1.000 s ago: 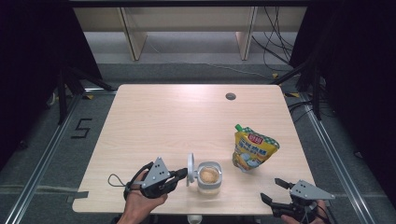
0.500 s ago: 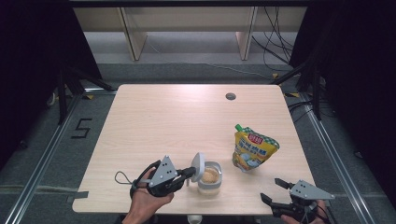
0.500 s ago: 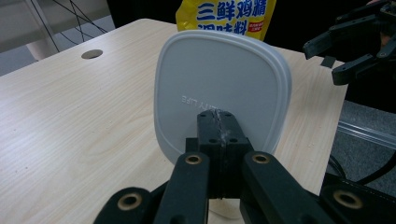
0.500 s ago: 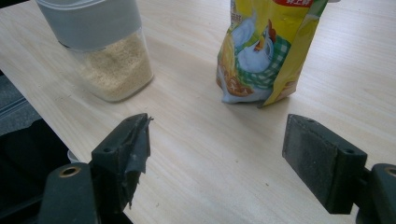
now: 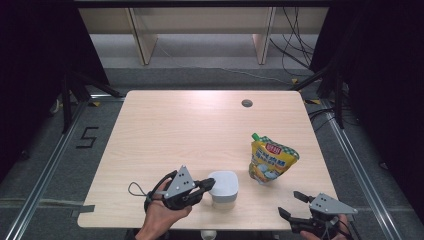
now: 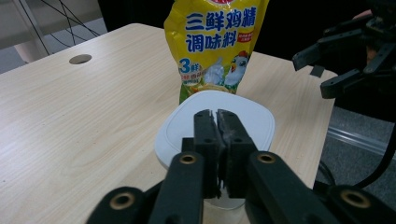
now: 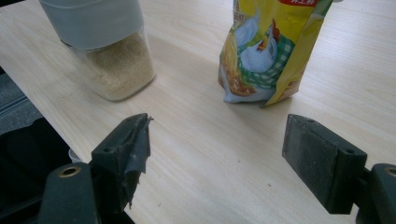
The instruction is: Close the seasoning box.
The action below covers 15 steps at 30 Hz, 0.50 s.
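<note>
A clear square jar (image 5: 223, 186) of pale granules (image 7: 116, 70) stands near the table's front edge, its white lid (image 6: 252, 121) lying flat on top. My left gripper (image 5: 207, 185) reaches it from the left. Its jaws hover over the lid's near edge (image 6: 216, 114) and have just been opening to a narrow slit, with nothing between them. A yellow seasoning pouch (image 5: 272, 162) stands upright to the right of the jar (image 7: 266, 56). My right gripper (image 5: 291, 202) rests at the front right corner, open wide and holding nothing (image 7: 219, 135).
The wooden table (image 5: 200, 130) has a round cable hole (image 5: 246, 103) at its far right. Black frame rails and dark floor surround it. Shelving legs stand beyond the far edge. The other hand's gripper (image 6: 327, 70) appears at the right of the left gripper view.
The jar's lid stood tipped up beside my left gripper; now it lies flat on the jar. My left gripper has shifted right toward the jar. The right gripper has stayed put.
</note>
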Each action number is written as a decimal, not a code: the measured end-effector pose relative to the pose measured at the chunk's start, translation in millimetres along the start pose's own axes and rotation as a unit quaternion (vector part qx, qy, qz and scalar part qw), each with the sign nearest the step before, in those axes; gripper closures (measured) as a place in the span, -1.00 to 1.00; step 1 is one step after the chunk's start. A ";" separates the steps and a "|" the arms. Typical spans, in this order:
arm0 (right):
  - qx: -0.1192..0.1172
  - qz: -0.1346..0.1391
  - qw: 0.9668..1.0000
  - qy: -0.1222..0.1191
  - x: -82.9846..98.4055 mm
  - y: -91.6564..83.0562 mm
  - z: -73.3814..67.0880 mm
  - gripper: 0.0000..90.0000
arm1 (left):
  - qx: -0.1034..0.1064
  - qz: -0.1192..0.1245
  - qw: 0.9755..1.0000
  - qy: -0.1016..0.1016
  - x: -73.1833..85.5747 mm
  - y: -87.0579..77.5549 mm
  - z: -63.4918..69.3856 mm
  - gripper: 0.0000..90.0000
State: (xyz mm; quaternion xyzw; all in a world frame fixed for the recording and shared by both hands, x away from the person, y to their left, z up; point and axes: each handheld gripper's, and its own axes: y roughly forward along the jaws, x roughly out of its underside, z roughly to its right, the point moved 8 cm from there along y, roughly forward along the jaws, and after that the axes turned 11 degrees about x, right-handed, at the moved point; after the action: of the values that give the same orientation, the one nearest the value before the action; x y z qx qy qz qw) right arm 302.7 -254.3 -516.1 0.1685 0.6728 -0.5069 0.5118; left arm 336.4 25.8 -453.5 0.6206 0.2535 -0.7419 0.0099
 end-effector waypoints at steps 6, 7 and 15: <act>0.006 0.002 1.000 -0.008 0.4 1.0 2.6 -0.46 | 0.009 0.018 1.000 -0.020 0.2 -10.1 -4.2 0.40; 0.000 -0.003 1.000 -0.002 1.4 1.5 0.8 -0.46 | 0.006 0.019 0.999 -0.027 1.0 -12.4 -5.2 0.32; 0.005 -0.009 1.000 -0.005 4.9 2.1 3.5 -0.46 | -0.023 0.014 0.999 -0.045 15.7 -33.2 -15.0 -0.05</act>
State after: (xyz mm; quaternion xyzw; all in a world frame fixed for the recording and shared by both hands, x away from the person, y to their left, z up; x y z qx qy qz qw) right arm 304.1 -257.8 -521.2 0.1625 0.6691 -0.5160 0.5096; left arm 335.5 65.2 -457.5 0.5897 0.2612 -0.7628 0.0464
